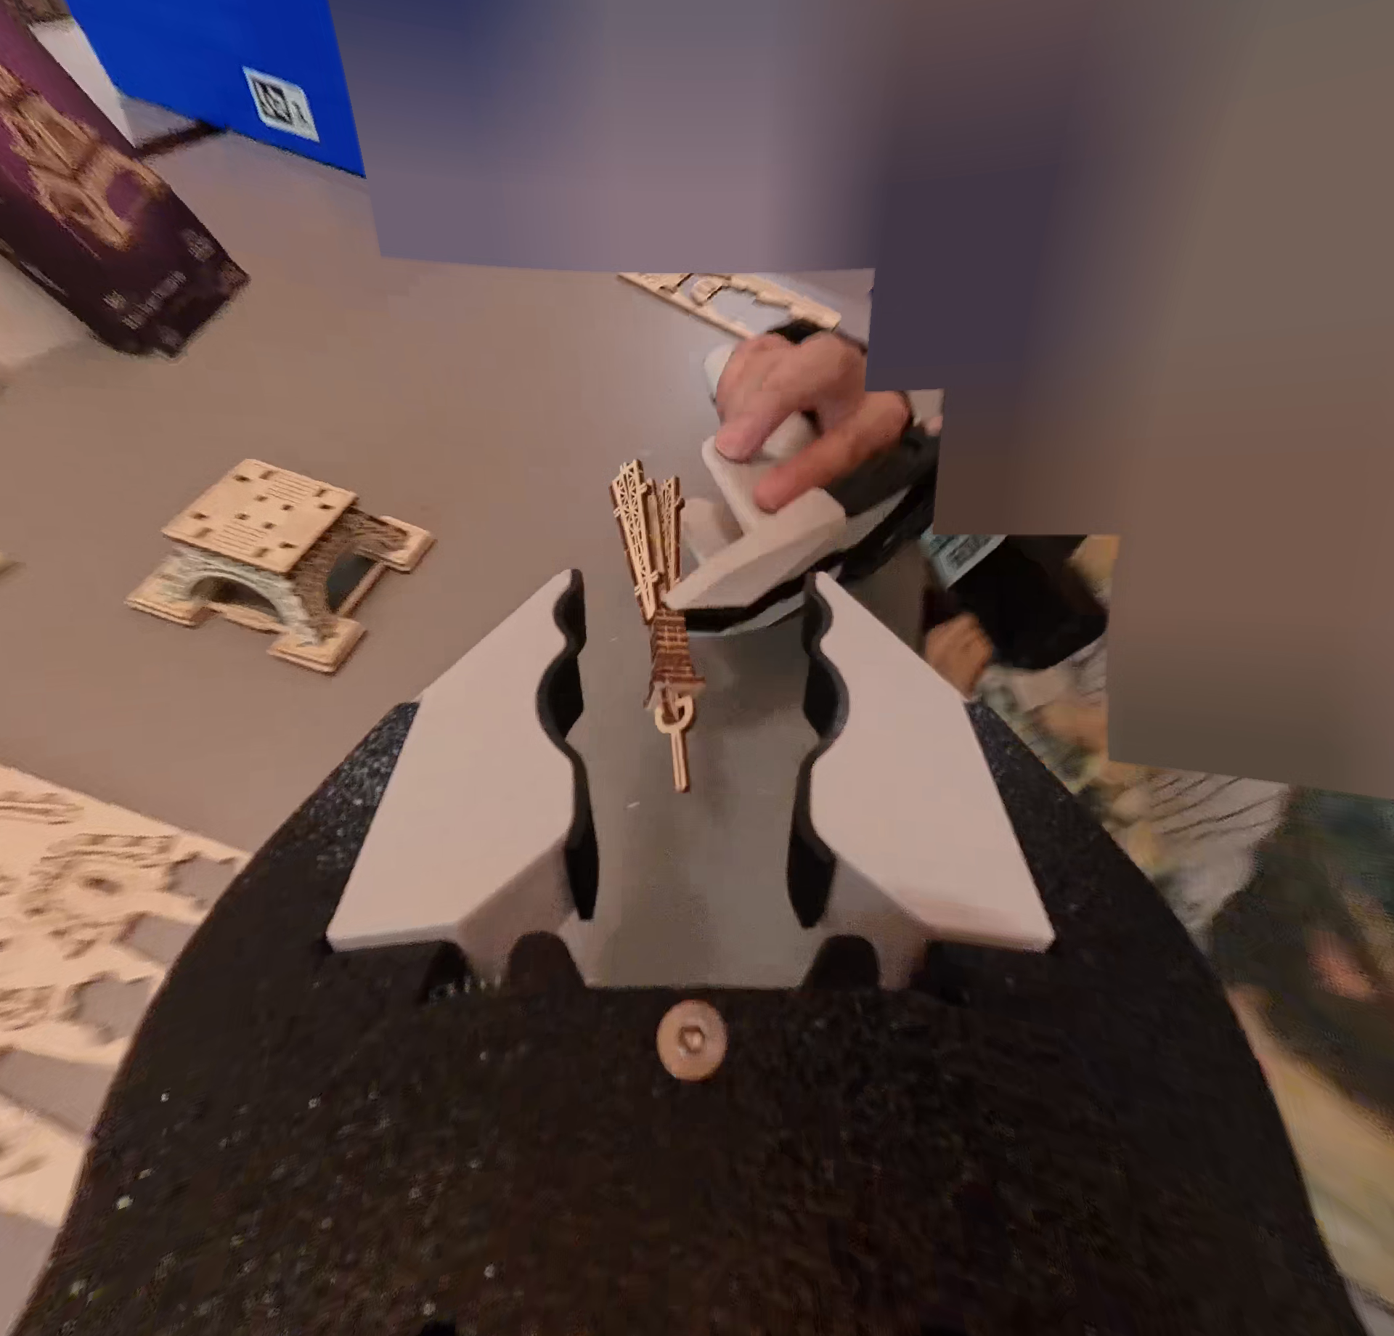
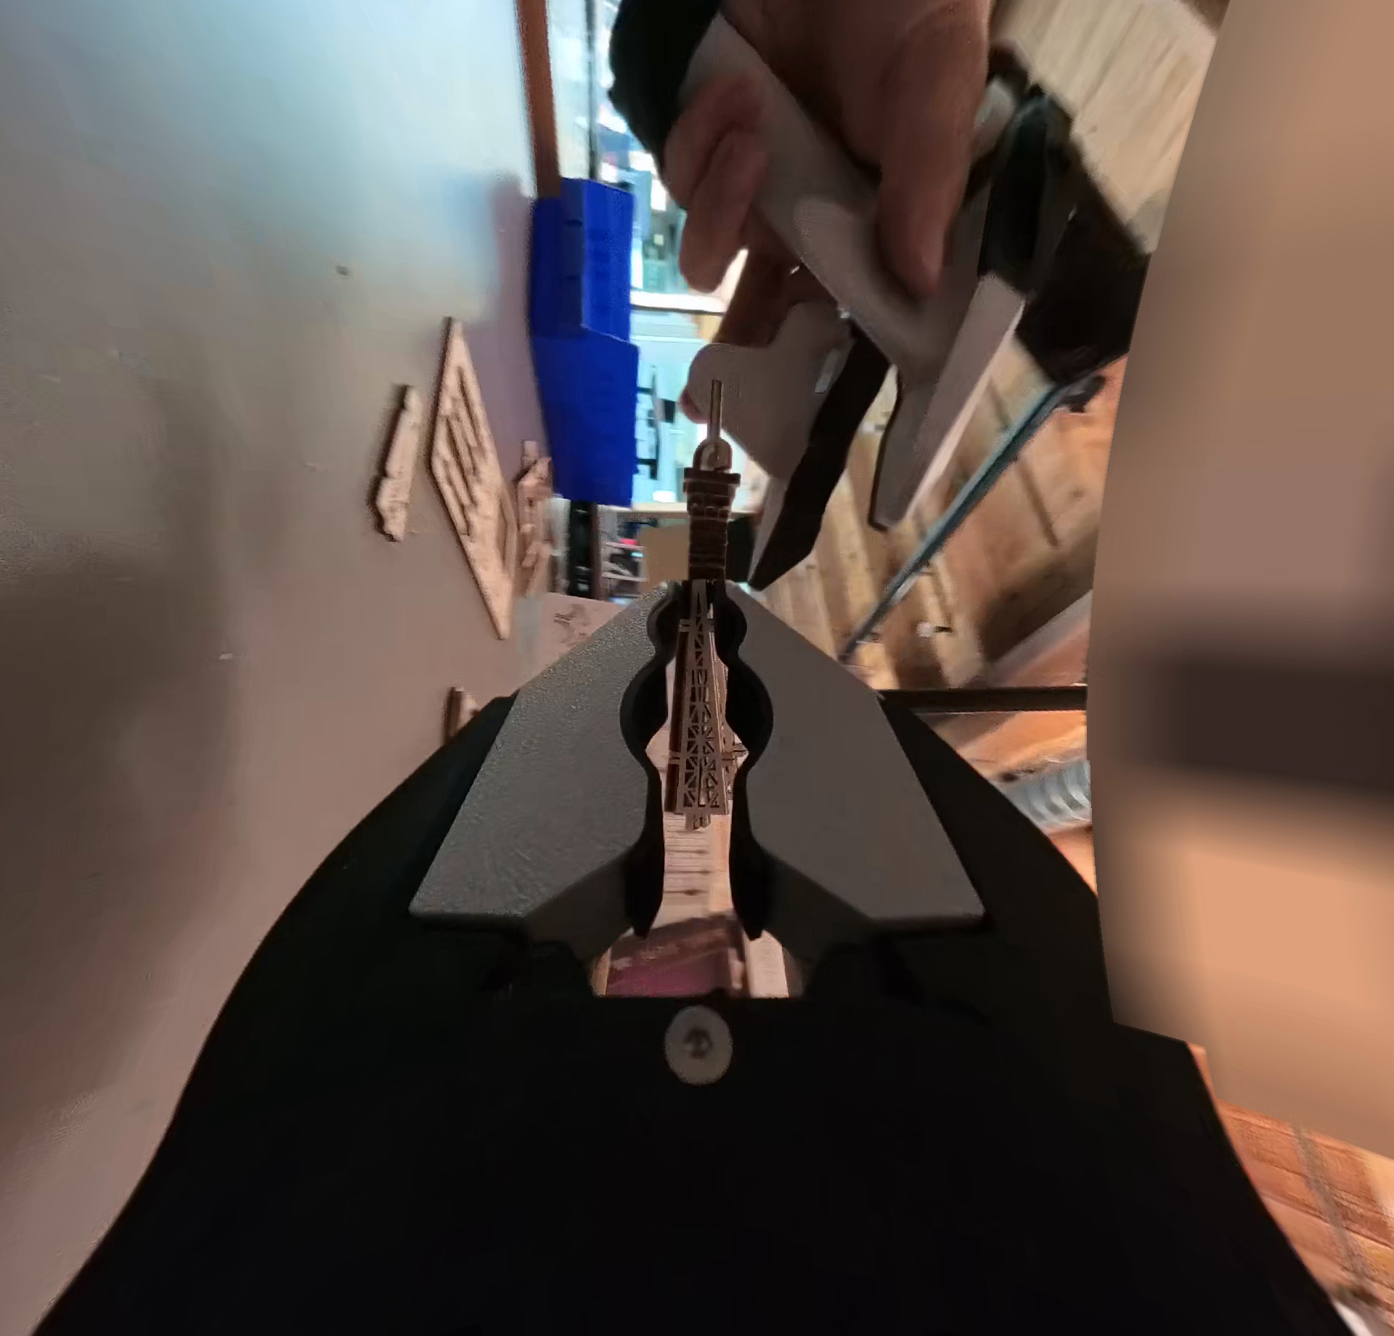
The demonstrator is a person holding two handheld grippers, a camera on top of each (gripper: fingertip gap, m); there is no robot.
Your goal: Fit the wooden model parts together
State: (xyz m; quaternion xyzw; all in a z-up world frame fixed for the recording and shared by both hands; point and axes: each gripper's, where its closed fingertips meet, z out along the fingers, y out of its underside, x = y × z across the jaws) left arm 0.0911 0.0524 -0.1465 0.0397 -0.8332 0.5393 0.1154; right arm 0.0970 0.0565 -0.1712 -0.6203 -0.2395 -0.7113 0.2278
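My right gripper (image 2: 698, 594) is shut on a slender wooden lattice spire (image 2: 701, 704); the spire's dark banded top and thin tip stick out past the fingertips. In the left wrist view the spire (image 1: 664, 621) hangs tip-down in the gap between my left gripper's (image 1: 694, 591) open fingers without touching them, and the right gripper (image 1: 671, 598) clamps it from the right. The left gripper (image 2: 822, 545), held by a hand, shows open just beyond the spire's tip. A wooden arched tower base (image 1: 279, 568) stands on the grey table (image 1: 468, 410) to the left.
A purple box (image 1: 90, 191) and a blue box (image 1: 204, 40) stand at the far left. Cut-out wooden sheets lie at the near left (image 1: 75, 907) and at the far side (image 1: 739, 296). In the right wrist view, blue boxes (image 2: 581, 334) and wooden sheets (image 2: 468, 470) show. Only a small space, under 4 cm, lies between the two pairs of fingers.
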